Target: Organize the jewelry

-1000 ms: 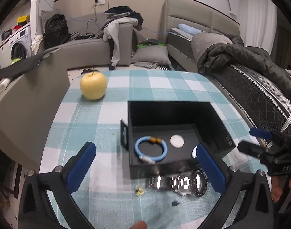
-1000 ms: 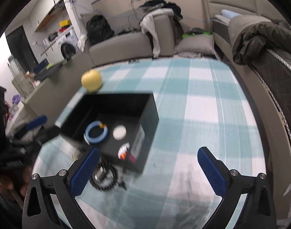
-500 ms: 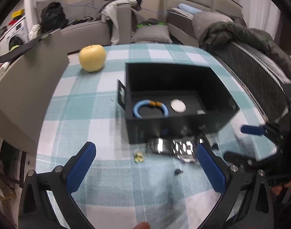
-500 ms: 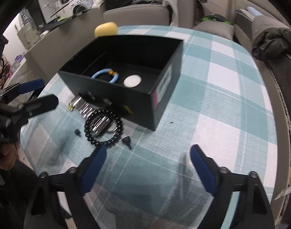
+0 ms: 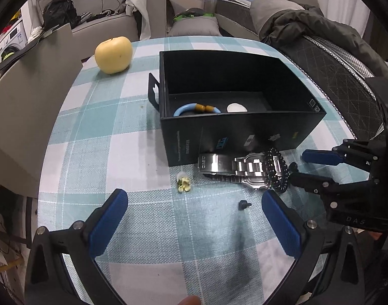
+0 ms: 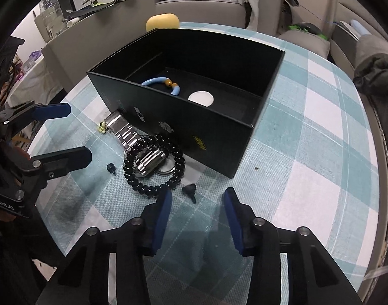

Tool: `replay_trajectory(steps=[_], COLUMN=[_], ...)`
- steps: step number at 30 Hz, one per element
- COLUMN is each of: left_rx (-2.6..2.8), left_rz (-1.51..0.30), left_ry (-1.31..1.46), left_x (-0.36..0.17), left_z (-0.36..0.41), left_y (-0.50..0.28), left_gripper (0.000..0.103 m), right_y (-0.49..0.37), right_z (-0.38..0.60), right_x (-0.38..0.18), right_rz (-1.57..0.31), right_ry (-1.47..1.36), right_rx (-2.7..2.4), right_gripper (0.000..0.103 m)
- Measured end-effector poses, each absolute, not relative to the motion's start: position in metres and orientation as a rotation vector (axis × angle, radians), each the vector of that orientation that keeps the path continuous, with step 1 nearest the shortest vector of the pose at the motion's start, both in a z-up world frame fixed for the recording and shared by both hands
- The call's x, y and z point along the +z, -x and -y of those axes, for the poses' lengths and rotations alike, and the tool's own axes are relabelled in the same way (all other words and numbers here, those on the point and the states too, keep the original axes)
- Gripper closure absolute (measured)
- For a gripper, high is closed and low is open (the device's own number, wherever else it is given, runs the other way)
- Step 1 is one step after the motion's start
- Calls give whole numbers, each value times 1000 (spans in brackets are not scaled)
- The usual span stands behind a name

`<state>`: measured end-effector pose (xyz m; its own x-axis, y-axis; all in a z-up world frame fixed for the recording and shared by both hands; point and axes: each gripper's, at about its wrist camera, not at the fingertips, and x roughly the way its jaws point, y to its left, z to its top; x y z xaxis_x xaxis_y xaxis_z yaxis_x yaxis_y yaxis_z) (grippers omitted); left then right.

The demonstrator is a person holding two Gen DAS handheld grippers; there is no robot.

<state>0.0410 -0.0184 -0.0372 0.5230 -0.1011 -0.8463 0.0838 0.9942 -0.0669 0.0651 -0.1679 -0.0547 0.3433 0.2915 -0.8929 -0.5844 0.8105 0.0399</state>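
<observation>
On the checked tablecloth (image 5: 97, 167), the left gripper (image 5: 194, 218) hovers with jaws spread wide and empty over open cloth, a small yellow flower piece (image 5: 183, 185) and a tiny dark stud (image 5: 243, 204) lying just beyond its tips. Right of these, the steel watch (image 5: 239, 169) and black bead bracelet (image 6: 153, 164) lie against the near wall of the black box (image 5: 219, 137), which holds a blue bangle (image 6: 163, 84) and a white disc (image 6: 201, 98). The right gripper (image 6: 197, 203) is closing on nothing, a dark peg (image 6: 190, 190), possibly an earring, just ahead of its tips and clear cloth rightward to the table edge.

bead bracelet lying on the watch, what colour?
Glossy black beads. The bead bracelet shows best in the right wrist view, looped over the silver watch.
</observation>
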Motion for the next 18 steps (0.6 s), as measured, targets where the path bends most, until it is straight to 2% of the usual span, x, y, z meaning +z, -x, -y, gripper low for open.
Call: replay_trajectory(steps=[6, 14, 18], left_rx=[-122, -147, -153], left_rz=[-1033, -1054, -1072], left_ry=[1, -38, -45], left_x=[-40, -45, -48], left_z=[21, 31, 33], left_y=[-40, -40, -41], left_gripper=[1, 1, 1], right_y=[-61, -63, -63], right_z=[163, 165, 165], right_x=[-53, -56, -57], right_rz=[-1075, -1078, -1068], right_ry=[320, 324, 337], right_rx=[601, 595, 584], right_gripper=[74, 78, 87])
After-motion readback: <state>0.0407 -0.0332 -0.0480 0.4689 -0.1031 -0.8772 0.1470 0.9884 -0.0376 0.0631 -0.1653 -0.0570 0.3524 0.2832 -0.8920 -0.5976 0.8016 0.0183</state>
